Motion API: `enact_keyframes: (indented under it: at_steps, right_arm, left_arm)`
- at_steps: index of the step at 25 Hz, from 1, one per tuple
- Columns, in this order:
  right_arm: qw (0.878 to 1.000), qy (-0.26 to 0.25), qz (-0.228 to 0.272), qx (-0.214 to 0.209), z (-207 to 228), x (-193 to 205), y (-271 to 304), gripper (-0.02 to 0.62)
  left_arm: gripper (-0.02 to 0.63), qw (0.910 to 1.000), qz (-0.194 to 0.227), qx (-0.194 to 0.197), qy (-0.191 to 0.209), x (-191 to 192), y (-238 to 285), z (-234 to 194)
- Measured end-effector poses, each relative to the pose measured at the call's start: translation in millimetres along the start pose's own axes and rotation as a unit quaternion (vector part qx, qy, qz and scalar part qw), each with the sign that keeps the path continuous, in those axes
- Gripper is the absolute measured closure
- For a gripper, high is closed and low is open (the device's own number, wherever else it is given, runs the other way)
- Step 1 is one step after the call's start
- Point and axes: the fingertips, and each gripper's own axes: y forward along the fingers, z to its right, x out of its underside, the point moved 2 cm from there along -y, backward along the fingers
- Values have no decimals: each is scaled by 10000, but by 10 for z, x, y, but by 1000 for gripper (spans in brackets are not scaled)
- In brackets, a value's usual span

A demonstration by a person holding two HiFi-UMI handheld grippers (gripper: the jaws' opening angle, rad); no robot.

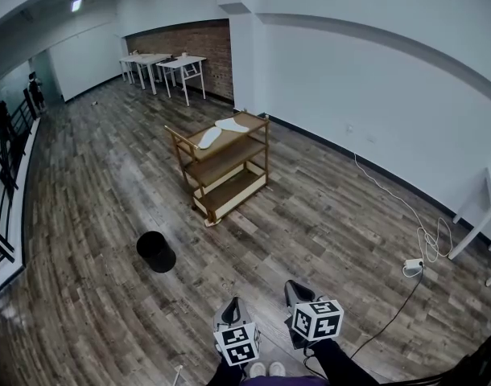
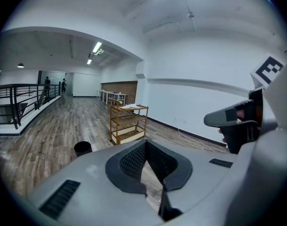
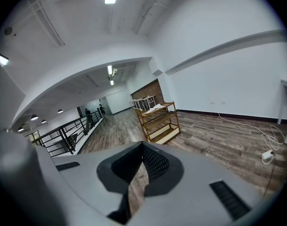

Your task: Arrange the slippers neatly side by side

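Head view, read from the left. A black railing [image 1: 4,139] runs along the left edge of the wooden floor [image 1: 92,215], with people [image 1: 35,87] standing at its far end. A black bin [image 1: 155,251] stands alone on the boards, nearer than the rack and to its left. White tables [image 1: 161,63] stand at the far brick wall.

At centre, a wooden rack [image 1: 229,185] with three shelves stands well ahead of the person. Two white slippers [image 1: 210,137] lie on its top shelf. The left one is set on a slant and the right one [image 1: 232,124] is turned at another angle. They are close together and not parallel; whether they touch cannot be told.

At bottom centre, the left gripper [image 1: 233,304] and, just beside it, the right gripper [image 1: 293,288] point toward the rack, each with its marker cube nearest the camera. Both are well apart from the slippers.

The left gripper view shows its jaws [image 2: 146,144] closed tip to tip with nothing between them. The right gripper view shows the same [image 3: 142,147].

At right, a white cable [image 1: 390,195] trails along the floor from the white wall [image 1: 374,95] to a socket block [image 1: 413,266]. A second white table [image 1: 488,207] stands at the frame's edge.
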Motion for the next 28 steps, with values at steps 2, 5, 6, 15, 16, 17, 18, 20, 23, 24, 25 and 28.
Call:
enact_keyframes:
  at_steps: [2, 5, 6, 15, 16, 17, 18, 20, 23, 24, 25, 28]
  right_arm:
    - [9998, 184, -16, -42, -9, 5, -21, 597]
    - [9990, 444, -30, -103, 2, 19, -77, 597]
    - [9988, 474, -38, -105, 5, 33, -95, 597]
    - [9988, 439, -227, 51, -55, 272, -171, 597]
    - [9987, 454, -225, 70, -60, 277, -169, 597]
    - [9986, 479, -217, 98, -55, 276, -170, 597]
    - [9985, 501, -206, 124, -46, 270, -168, 597]
    - [9985, 495, -190, 141, -34, 250, -144, 597]
    - [9989, 414, -185, 153, 18, 195, -62, 597]
    - [9988, 412, -184, 168, 53, 173, -23, 597]
    - [9988, 420, -183, 180, 90, 150, 22, 597]
    - [9988, 435, -169, 174, 202, 49, 174, 597]
  left_arm:
    - [604, 10000, -5, -28, -60, 20, -60, -60]
    - [604, 9999, -41, -86, -123, 74, -149, -139]
    - [604, 9998, -64, -110, -149, 105, -176, -170]
    - [604, 9990, -280, 48, -341, 373, -234, -174]
    - [604, 9990, -292, 52, -335, 373, -235, -188]
    - [604, 9989, -307, 51, -339, 375, -236, -201]
    - [604, 9989, -321, 43, -346, 380, -234, -214]
    - [604, 9987, -345, -1, -363, 390, -211, -250]
    - [604, 9988, -322, -67, -366, 334, -111, -277]
    - [604, 9989, -302, -74, -350, 298, -63, -272]
    - [604, 9990, -286, -79, -327, 263, -11, -266]
    - [604, 9992, -291, -105, -252, 176, 172, -250]
